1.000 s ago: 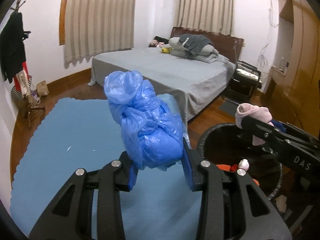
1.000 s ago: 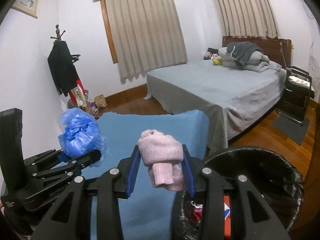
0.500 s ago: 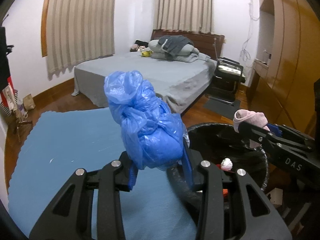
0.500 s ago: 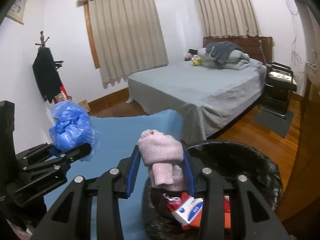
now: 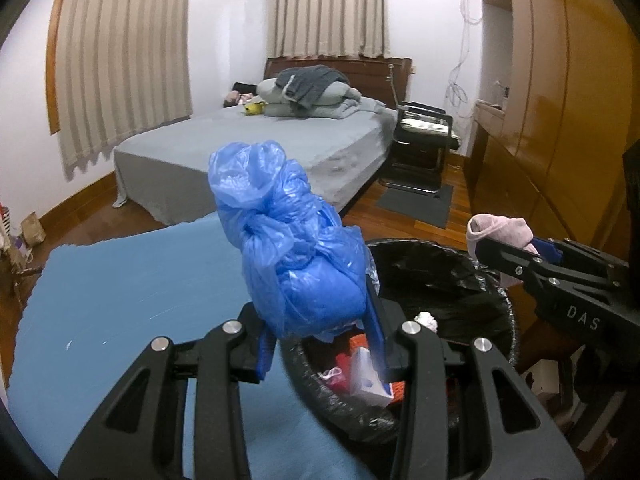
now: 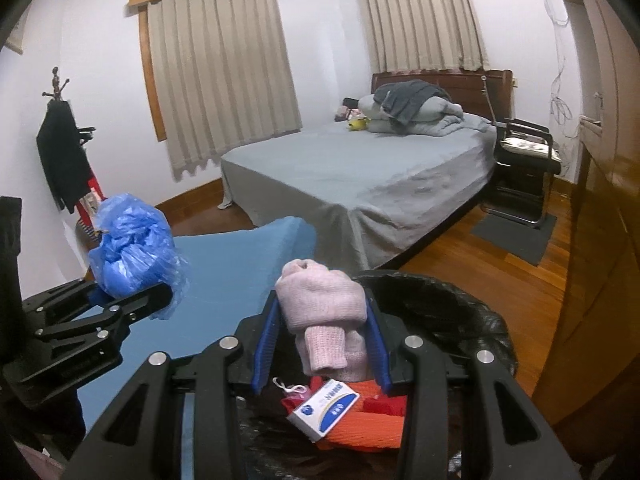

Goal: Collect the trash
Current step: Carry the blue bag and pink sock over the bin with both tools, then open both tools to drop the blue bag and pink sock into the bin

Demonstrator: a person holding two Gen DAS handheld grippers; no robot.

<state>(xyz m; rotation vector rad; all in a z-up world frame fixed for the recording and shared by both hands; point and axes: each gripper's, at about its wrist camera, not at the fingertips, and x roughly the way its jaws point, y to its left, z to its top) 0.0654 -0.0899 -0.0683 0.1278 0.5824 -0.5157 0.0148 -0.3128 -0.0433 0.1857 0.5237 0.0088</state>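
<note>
Here, over the rim of a black-lined trash bin: right gripper, partly closed, blue pads pinching a rolled pink sock, long axis upright, cuff end hanging toward a white box and orange scraps inside the bin. Just left of the bin, above a blue mat: left gripper, likewise clamped on a knotted blue plastic bag, standing tall, bunched top tilted up and left. Beyond the bin, a grey-sheeted bed.
</note>
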